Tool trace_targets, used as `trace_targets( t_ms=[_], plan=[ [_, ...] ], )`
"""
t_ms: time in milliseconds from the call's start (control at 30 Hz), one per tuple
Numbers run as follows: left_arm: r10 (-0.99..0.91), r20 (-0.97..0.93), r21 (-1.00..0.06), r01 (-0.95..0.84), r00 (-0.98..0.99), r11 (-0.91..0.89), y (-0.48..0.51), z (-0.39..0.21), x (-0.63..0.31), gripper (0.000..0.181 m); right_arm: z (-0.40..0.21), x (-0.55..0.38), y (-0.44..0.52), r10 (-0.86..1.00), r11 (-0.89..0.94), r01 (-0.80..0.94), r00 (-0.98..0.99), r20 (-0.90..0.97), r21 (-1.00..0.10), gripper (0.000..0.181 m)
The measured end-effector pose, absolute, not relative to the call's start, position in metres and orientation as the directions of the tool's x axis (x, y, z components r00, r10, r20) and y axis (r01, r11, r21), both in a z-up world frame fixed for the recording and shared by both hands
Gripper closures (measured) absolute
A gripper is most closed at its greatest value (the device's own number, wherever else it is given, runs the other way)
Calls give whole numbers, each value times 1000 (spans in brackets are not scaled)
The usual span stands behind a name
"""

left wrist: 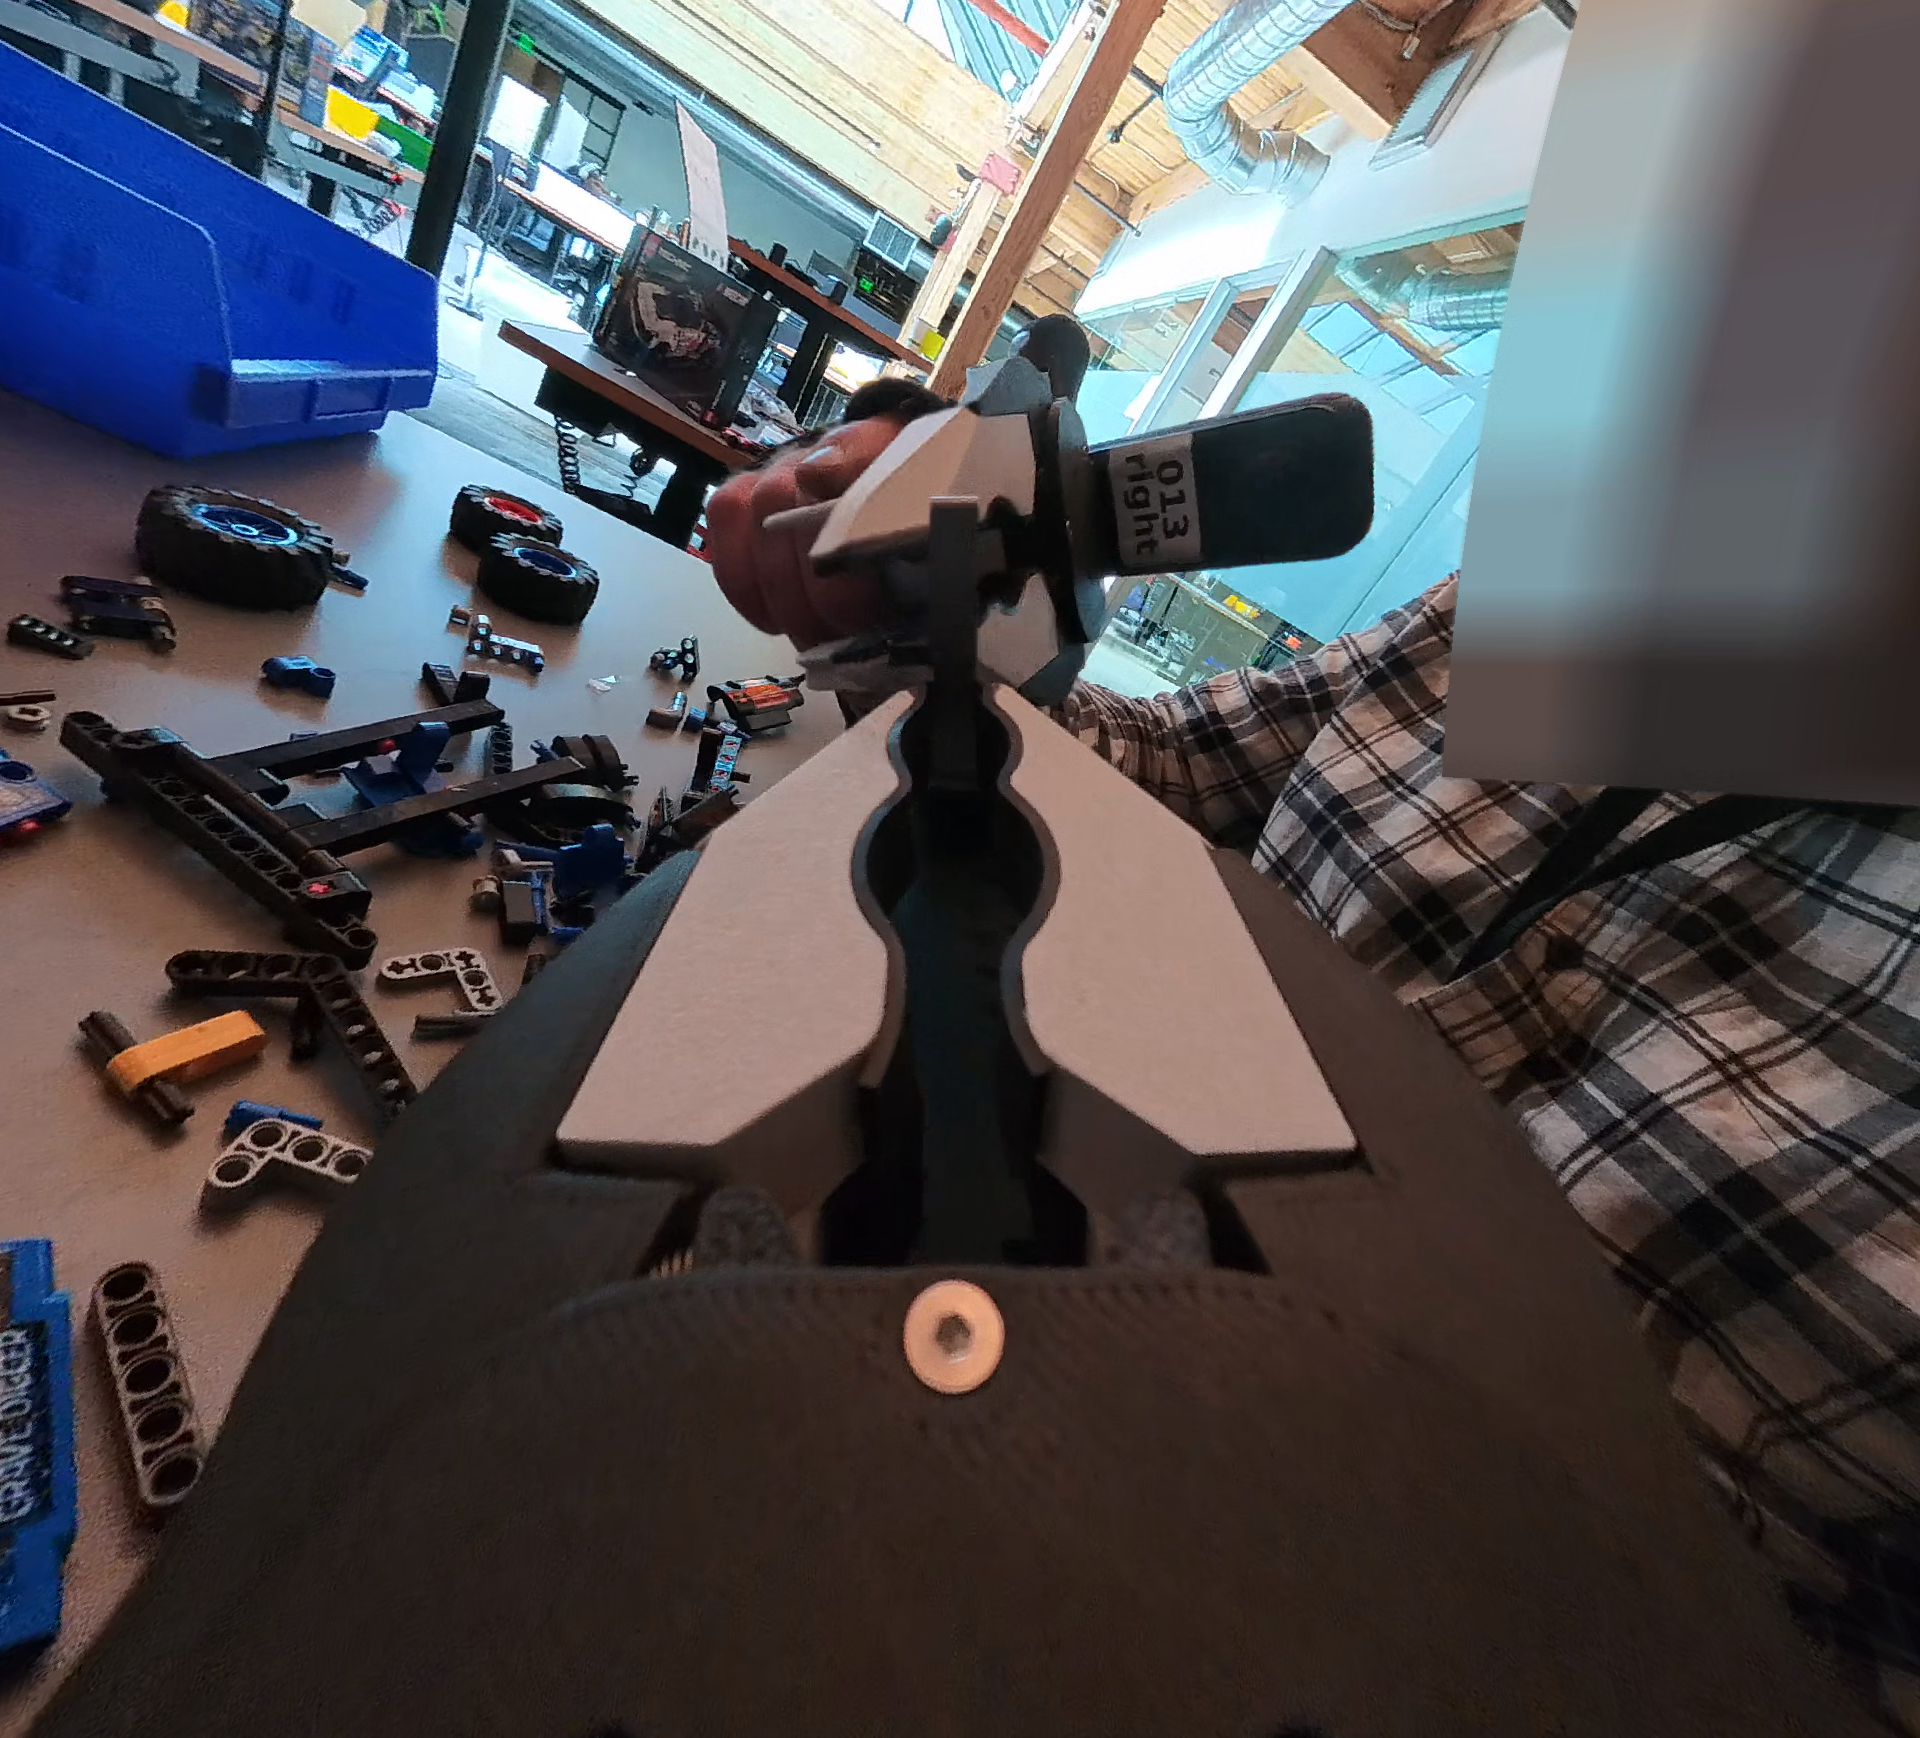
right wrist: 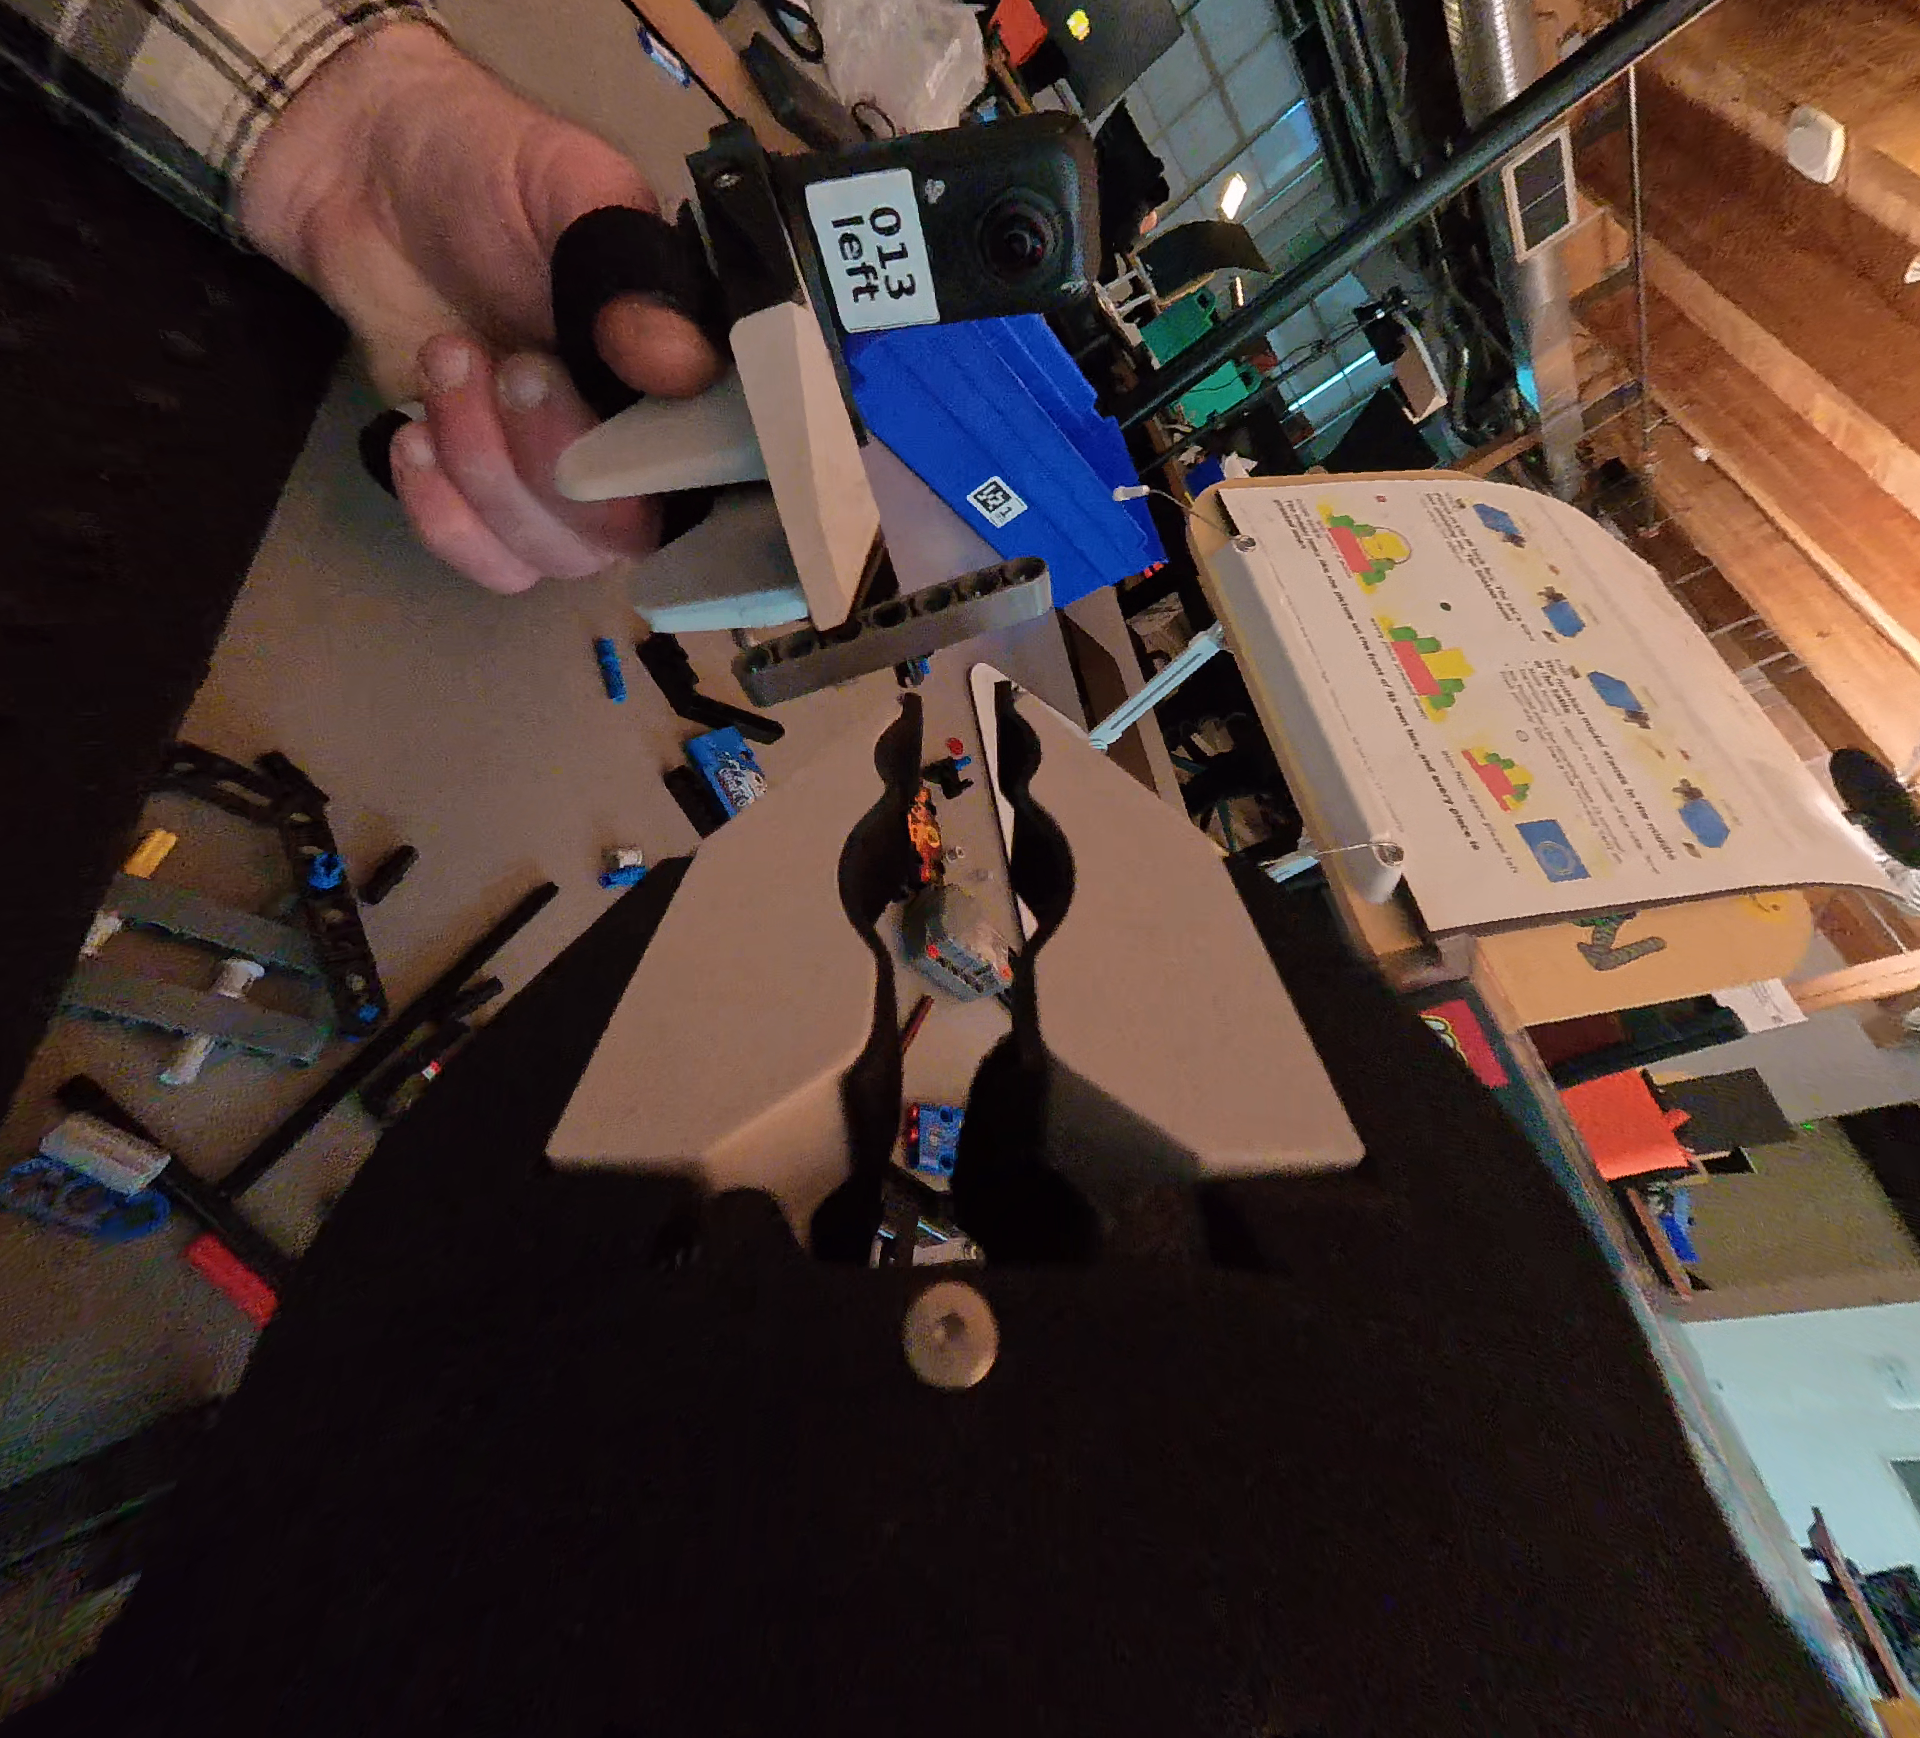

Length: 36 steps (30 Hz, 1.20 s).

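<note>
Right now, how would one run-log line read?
left gripper: shut on grey holed beam | right gripper: open, tips near beam | table: loose building parts, blue bin

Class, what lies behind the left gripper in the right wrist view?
A blue bin, partly covered by the left gripper and its camera; the bin's inside cannot be seen.

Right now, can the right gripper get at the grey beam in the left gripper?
Probably yes: grey beam juts from the left gripper just beyond the right gripper's parted fingertips, nothing visible between.
</note>
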<state>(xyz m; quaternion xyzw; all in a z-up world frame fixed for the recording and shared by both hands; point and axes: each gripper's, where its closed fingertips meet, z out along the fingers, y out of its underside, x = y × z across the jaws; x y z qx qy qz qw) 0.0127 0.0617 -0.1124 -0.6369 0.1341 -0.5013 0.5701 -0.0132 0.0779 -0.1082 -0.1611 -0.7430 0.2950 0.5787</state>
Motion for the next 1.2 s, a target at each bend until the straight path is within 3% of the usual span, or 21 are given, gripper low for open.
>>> trace_targets(
  t_ms=[33,167,567,700,1000,1200],
  plan=[
    [-746,483,-862,399,459,-313,61,-112,14,176,-109,-13,77,571,780,-105,-285,770,-617,169],
    [-764,490,-856,397,420,-330,57,-111,18,176,-112,-9,66,519,800,-149,-314,795,-581,181],
    [-783,544,-814,413,300,-408,49,-112,22,176,-109,2,55,488,776,-226,-374,788,-588,178],
    [-809,513,-833,391,287,-390,45,-110,27,176,-111,5,57,491,766,-220,-404,772,-603,166],
    [-828,513,-831,375,228,-411,38,-109,34,176,-116,7,45,454,786,-223,-425,784,-576,176],
    [-812,519,-835,360,267,-416,45,-115,33,175,-117,5,51,503,765,-174,-439,744,-620,181]
  ],
)
